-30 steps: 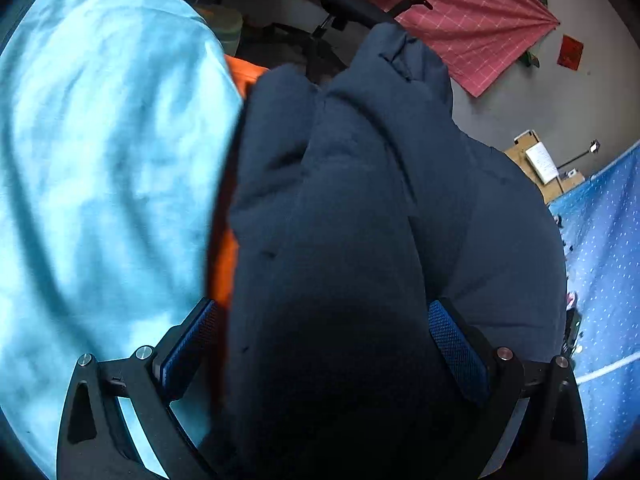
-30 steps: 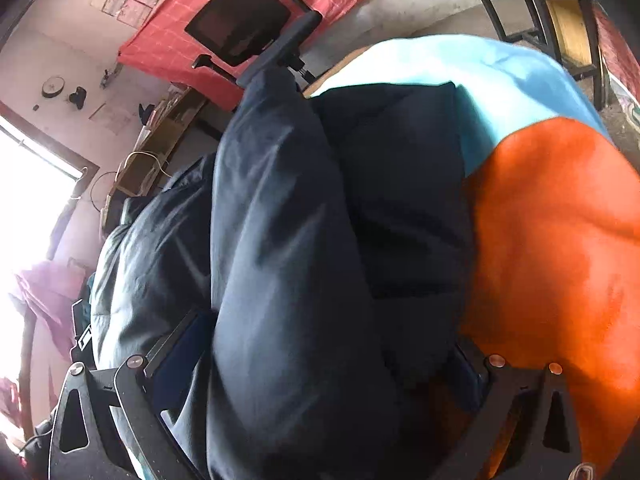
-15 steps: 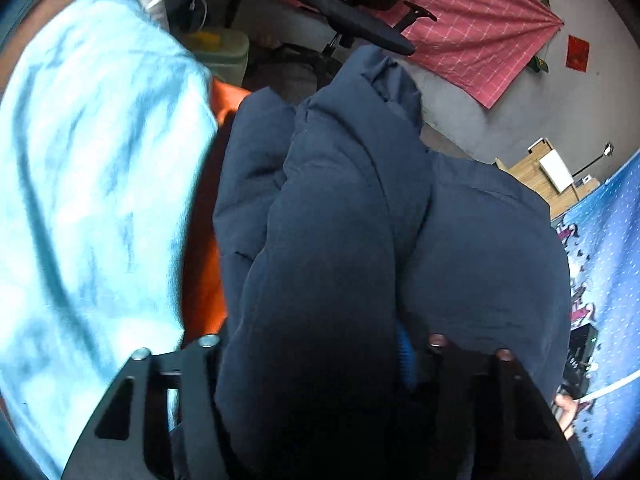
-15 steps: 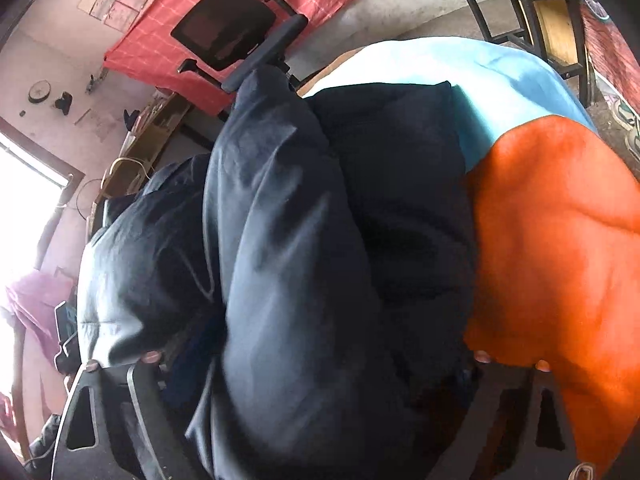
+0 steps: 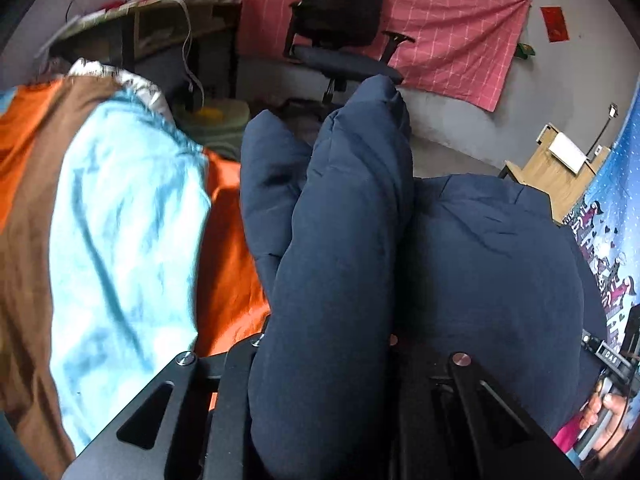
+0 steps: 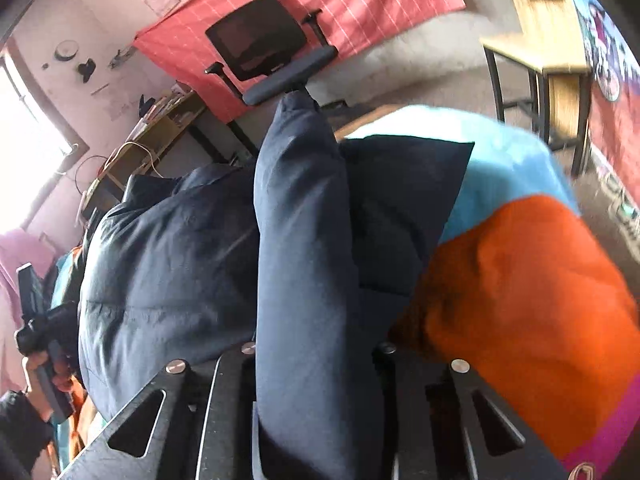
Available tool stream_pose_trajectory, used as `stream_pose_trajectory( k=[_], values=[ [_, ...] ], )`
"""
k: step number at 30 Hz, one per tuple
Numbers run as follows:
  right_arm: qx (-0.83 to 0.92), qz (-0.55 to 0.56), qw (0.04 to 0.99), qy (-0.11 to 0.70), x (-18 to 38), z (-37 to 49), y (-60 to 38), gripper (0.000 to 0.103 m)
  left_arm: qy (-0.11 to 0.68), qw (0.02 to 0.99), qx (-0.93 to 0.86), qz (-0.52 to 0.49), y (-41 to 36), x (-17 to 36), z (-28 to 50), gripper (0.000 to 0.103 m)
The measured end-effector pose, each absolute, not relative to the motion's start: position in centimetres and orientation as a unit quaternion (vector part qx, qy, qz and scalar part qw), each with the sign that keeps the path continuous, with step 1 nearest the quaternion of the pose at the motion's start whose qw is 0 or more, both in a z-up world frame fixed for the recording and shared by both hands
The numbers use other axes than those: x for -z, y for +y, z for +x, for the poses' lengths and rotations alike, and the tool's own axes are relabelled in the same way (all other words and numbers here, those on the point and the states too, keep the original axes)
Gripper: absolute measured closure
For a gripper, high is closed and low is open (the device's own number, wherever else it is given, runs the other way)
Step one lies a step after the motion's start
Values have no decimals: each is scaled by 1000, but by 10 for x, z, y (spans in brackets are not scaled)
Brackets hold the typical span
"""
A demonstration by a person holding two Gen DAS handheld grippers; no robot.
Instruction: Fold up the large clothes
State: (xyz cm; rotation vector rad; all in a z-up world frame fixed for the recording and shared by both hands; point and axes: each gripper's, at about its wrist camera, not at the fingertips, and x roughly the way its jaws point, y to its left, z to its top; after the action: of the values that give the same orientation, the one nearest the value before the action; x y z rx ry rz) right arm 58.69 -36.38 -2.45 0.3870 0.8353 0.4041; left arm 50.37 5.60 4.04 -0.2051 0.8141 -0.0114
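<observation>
A large puffy navy jacket (image 5: pixel 460 264) lies on a bed with an orange, light-blue and brown cover (image 5: pixel 120 240). My left gripper (image 5: pixel 324 360) is shut on a thick roll of the navy jacket, which bulges up between the jaws and hides the fingertips. My right gripper (image 6: pixel 316 360) is shut on another thick fold of the same jacket (image 6: pixel 304 240), lifted above the cover (image 6: pixel 520 280). The rest of the jacket (image 6: pixel 168 248) spreads to the left in the right wrist view.
A black office chair (image 5: pixel 340 36) stands before a red checked cloth (image 5: pixel 440 20) on the far wall. A wooden desk (image 6: pixel 540 52) is at the right, a cluttered shelf (image 6: pixel 160 128) at the left. The other hand-held gripper (image 6: pixel 40 320) shows at the left edge.
Both grippers closed from open onto folds of the jacket and lifted. More of the room came into both views.
</observation>
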Motion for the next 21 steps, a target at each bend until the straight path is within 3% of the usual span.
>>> stream_pose_trajectory(
  k=[21],
  values=[
    [-202,128,912,334,-81,505,-357,85,352,930,39,-97,35,-114,452,88]
  ],
)
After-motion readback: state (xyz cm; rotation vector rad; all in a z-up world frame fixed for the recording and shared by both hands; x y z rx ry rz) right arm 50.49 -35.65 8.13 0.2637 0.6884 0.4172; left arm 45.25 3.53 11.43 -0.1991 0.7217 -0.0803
